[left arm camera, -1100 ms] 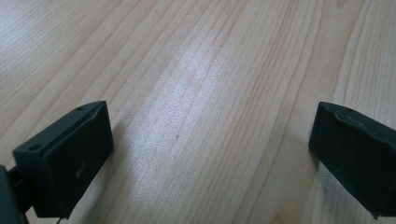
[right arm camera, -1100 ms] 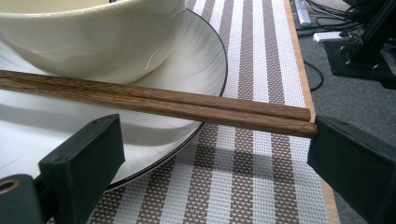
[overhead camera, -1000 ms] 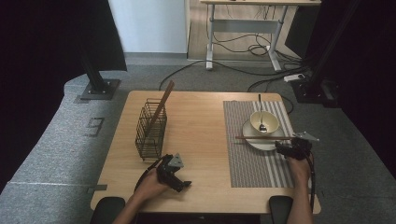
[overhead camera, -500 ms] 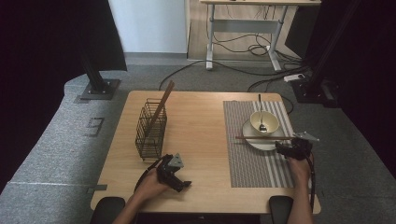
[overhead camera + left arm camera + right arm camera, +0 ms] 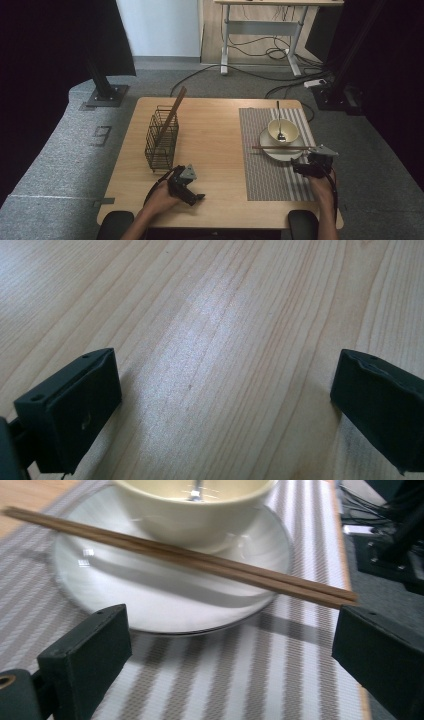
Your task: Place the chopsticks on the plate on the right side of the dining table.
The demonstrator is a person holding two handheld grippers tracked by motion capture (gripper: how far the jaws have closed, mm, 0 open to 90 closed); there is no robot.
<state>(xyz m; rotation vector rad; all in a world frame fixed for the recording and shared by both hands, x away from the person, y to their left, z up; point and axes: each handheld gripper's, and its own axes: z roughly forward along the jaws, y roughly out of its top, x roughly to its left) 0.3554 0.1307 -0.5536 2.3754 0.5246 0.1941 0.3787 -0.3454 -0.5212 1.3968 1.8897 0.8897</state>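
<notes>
A pair of brown chopsticks lies across a white plate, in front of a cream bowl that holds a metal spoon. My right gripper sits low on the striped placemat just short of the plate, open, its jaws wide apart and holding nothing. My left gripper rests open on bare wood near the table's front edge.
A black wire basket stands on the left half of the wooden table, with one long brown stick leaning out of it. Cables and a desk frame lie on the floor beyond the table.
</notes>
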